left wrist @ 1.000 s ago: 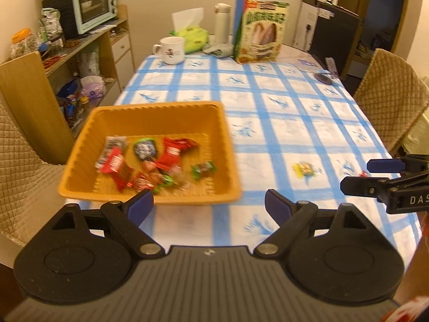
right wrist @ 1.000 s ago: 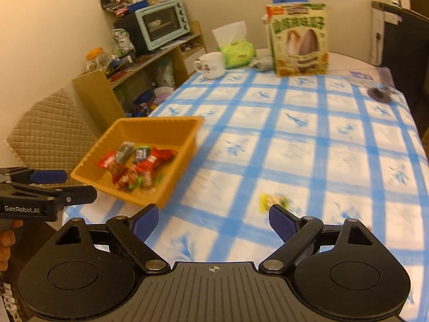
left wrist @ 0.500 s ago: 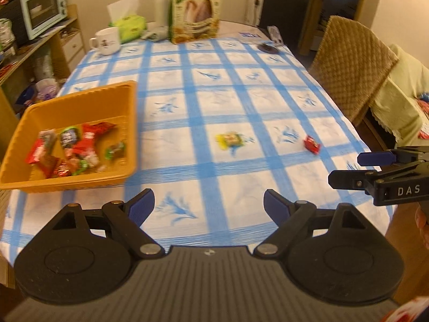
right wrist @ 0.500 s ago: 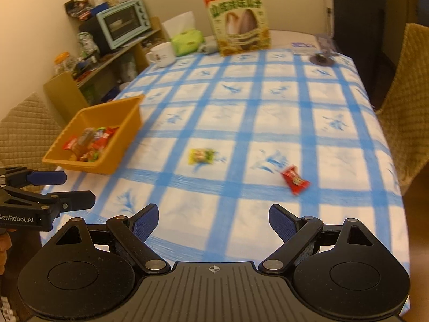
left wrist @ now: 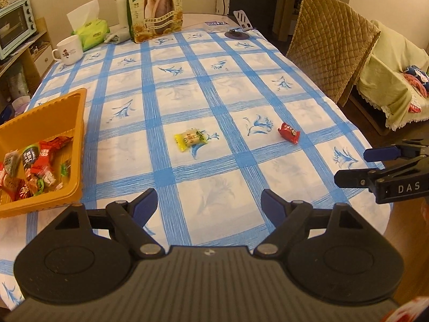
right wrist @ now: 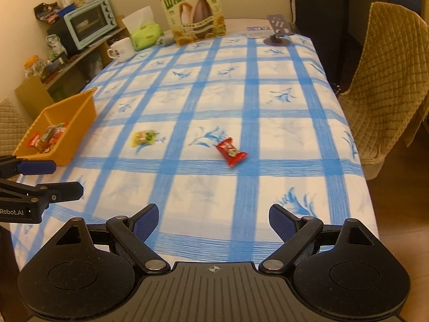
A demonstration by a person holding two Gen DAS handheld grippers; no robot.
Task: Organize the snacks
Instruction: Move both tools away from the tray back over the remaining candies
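Both grippers now hang over the bare tablecloth, away from the orange basket (left wrist: 48, 145); the yellow candy (left wrist: 191, 139) and red candy (right wrist: 230, 151) come into view. The left gripper (left wrist: 209, 204) is closing, empty.

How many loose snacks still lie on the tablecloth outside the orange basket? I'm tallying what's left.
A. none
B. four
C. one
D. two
D: a yellow candy and a red candy lie on the tablecloth, apart from the orange basket.

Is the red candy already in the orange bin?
No. The red candy lies on the tablecloth, well apart from the orange bin, right of the yellow candy.
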